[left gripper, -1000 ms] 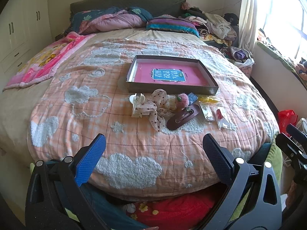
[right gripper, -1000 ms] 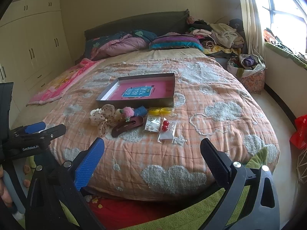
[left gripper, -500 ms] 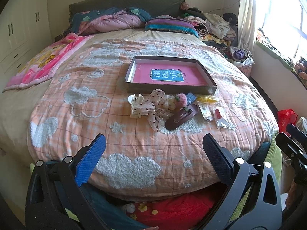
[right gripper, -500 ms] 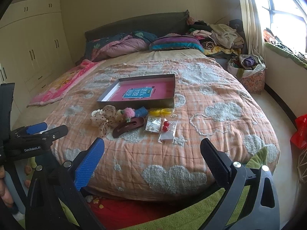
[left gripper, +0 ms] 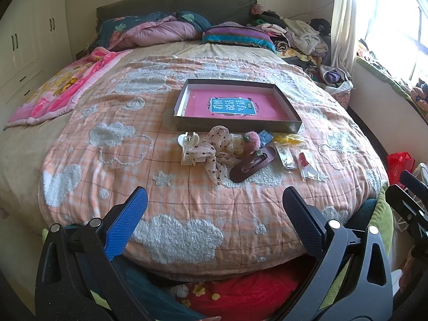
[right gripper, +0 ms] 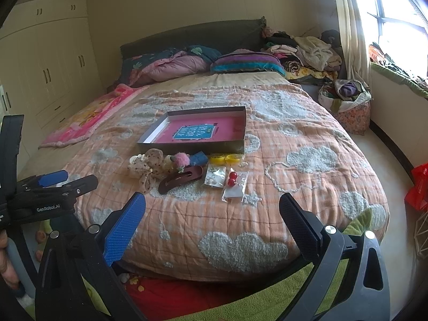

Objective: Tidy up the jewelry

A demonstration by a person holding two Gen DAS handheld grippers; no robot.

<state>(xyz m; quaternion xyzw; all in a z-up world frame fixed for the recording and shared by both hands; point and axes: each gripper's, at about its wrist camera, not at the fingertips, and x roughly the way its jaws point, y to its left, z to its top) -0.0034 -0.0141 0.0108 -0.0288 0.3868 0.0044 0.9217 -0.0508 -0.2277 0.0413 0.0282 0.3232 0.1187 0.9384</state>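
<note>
Approach stage, by my judgement: no item has been lifted and the shallow grey cardboard tray with the pink lining [left gripper: 235,127] holds no jewellery.

Left gripper [left gripper: 214,214] and right gripper [right gripper: 212,215] both stand wide open and empty, low at the near edge of the bed with the orange cloud-pattern quilt [left gripper: 187,195].

Items lie in a loose row ahead of both grippers, just short of the tray's near wall. Count:
- one white claw clip [left gripper: 187,140]
- one dotted fabric bow [left gripper: 214,151]
- one pink pompom piece [left gripper: 252,139]
- one small blue box [right gripper: 198,157]
- one dark brown oval hair clip [right gripper: 180,179]
- two clear earring packets [right gripper: 214,178], one holding red beads [right gripper: 232,178]
- one yellow piece [right gripper: 226,158], kind unclear

Next move calls for reaching forward over the quilt and closing on one item, probably the nearest.
</note>
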